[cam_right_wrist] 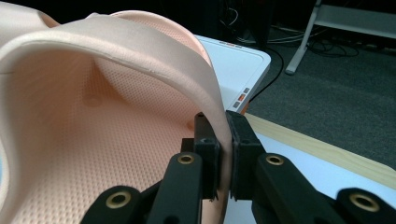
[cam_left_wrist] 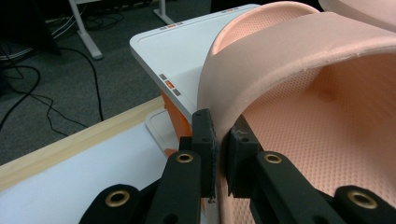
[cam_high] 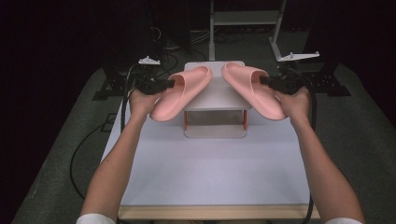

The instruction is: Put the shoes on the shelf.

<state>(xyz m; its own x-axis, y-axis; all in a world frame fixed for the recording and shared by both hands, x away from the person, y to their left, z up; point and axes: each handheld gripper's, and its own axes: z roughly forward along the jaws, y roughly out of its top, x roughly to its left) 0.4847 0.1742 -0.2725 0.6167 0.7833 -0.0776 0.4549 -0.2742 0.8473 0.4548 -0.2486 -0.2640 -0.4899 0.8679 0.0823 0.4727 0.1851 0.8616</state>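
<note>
Each gripper holds one pink slipper by the edge of its strap, which looks a practical choice because the strap is thin enough to fit between the jaws while the sole is too thick. The left gripper (cam_high: 164,85) has its jaws clamped on the strap rim of the left slipper (cam_high: 180,93), and the sole hangs beside and below the jaws, above the small white stand (cam_high: 216,100). The right gripper (cam_high: 268,81) has its jaws pressed together on the strap of the right slipper (cam_high: 252,88) in the same way. Both slippers are lifted and tilted, toes pointing inward toward each other over the stand, probably so the pair can be set down together on it, not on the white surface (cam_high: 210,172) below.
</note>
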